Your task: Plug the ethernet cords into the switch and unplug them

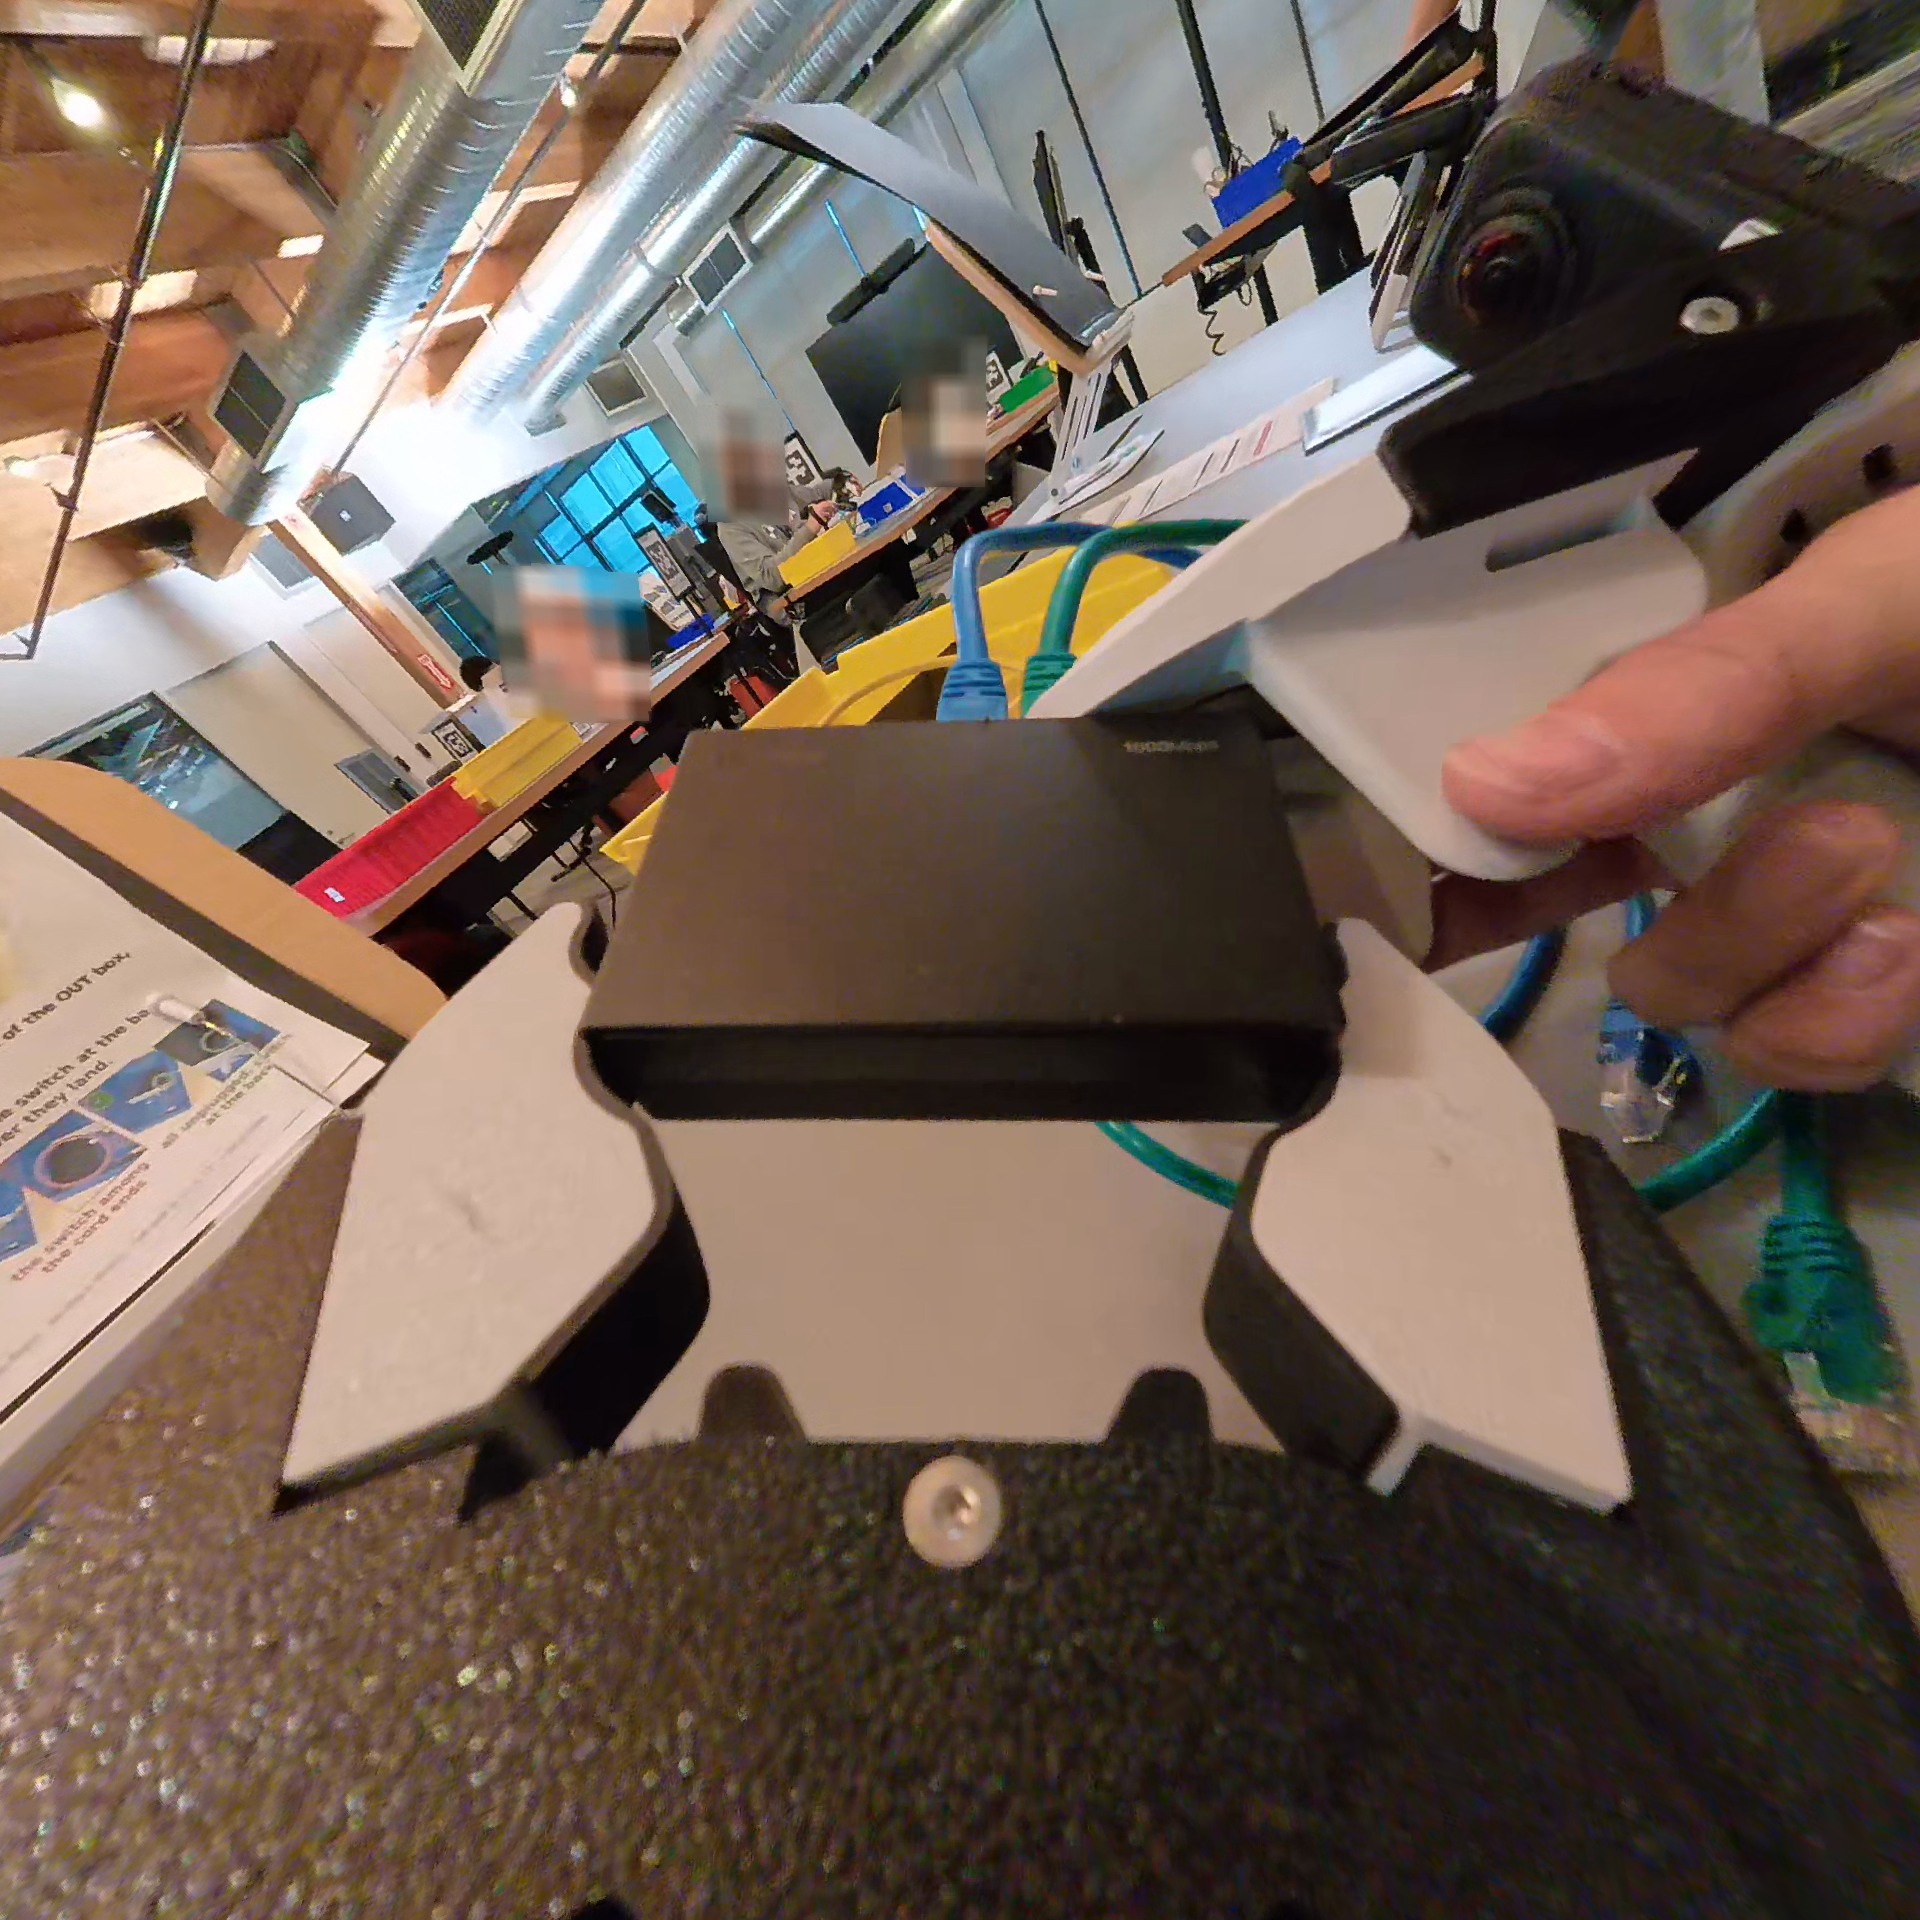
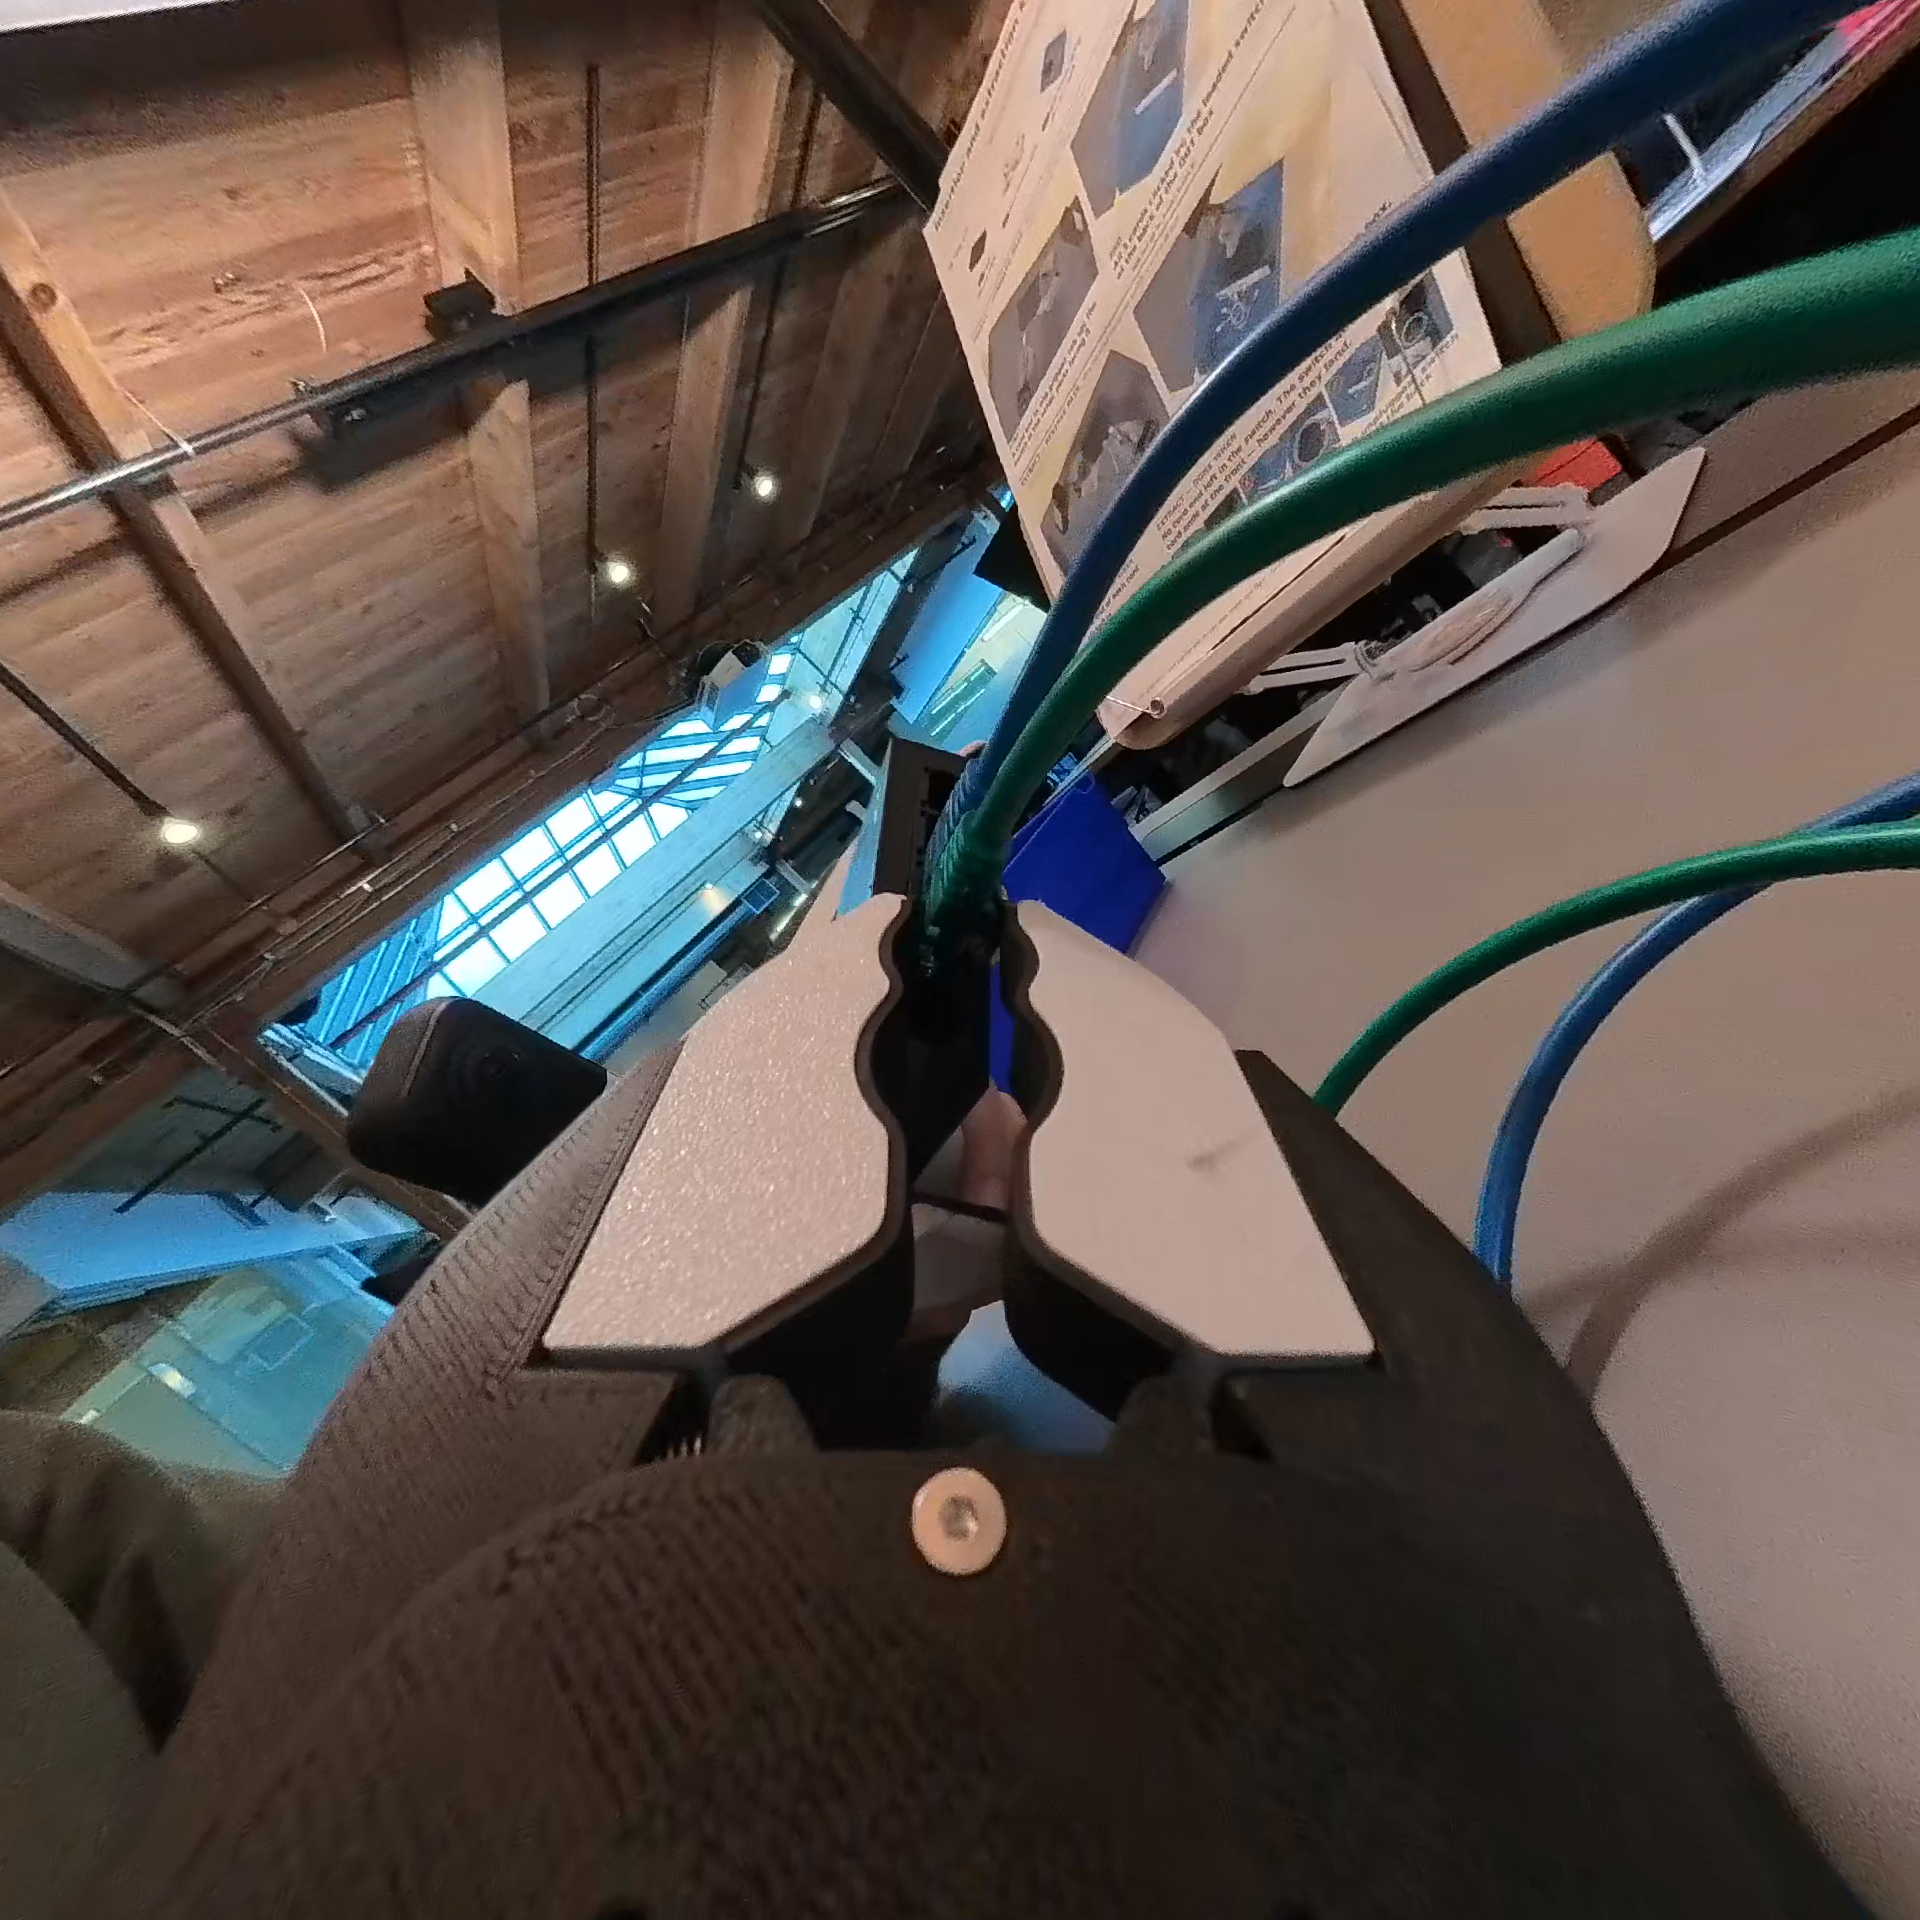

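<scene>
Left wrist view: left gripper (image 1: 961,1023) is clenched on the black switch (image 1: 966,873), one finger on each side edge, box lifted off the table w/ its port side facing away. At that far side a blue cord (image 1: 971,686) and a green cord (image 1: 1055,665) go into ports side by side; both look plugged. The right gripper (image 1: 1340,665), held in a hand (image 1: 1745,821), reaches in from the right, tip at the switch's far right corner beside the green plug. Loose ends lie on the grey table (image 1: 1704,1236): a green plug (image 1: 1818,1299) and a clear-tipped blue one (image 1: 1647,1070), neither in a port. Yellow bins behind, instruction sheet at left.

Right wrist view: right gripper (image 2: 961,935) jaws are nearly together around the green cord's plug (image 2: 961,883) right at the switch (image 2: 914,810). It looks gripped, but contact is dark, so not 100% sure. Blue cord (image 2: 1195,436) sits in the next port.

Progress, my read: two ends in, at least two free. Can't tell if the green plug is being seated or pulled. Either way plenty is left; all ends must finish unplugged.
</scene>
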`<action>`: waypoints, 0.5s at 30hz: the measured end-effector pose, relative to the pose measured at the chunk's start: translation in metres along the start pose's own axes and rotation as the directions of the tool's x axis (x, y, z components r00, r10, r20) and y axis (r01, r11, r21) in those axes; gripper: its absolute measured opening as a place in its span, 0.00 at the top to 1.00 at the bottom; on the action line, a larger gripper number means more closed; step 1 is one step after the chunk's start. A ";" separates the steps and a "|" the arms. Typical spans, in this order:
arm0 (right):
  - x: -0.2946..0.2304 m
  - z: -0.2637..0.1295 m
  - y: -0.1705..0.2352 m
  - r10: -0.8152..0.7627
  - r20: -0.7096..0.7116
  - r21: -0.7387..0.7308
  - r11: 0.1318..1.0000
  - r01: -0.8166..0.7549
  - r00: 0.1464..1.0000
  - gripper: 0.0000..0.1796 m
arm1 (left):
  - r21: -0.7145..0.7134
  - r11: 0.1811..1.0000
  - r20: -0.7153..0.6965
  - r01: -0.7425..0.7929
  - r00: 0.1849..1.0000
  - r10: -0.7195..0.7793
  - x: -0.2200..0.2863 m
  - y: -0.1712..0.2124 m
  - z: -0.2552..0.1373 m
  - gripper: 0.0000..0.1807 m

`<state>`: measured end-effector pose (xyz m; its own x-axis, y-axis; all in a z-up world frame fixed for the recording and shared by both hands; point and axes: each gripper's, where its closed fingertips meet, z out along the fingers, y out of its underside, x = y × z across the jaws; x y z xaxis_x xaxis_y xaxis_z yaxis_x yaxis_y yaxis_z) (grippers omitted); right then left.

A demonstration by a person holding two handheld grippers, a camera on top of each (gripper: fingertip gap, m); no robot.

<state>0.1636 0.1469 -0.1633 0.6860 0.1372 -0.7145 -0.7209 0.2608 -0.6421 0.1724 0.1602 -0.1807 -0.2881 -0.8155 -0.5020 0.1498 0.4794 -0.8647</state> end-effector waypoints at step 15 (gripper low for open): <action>-0.001 -0.006 0.006 -0.085 0.040 -0.060 0.994 0.087 0.996 0.91 | 0.022 0.998 0.013 -0.063 0.998 0.063 0.004 0.002 0.000 0.32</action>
<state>0.1577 0.1428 -0.1684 0.7482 0.1525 -0.6457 -0.6628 0.2144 -0.7175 0.1714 0.1576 -0.1848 -0.2663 -0.7879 -0.5552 0.1881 0.5225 -0.8316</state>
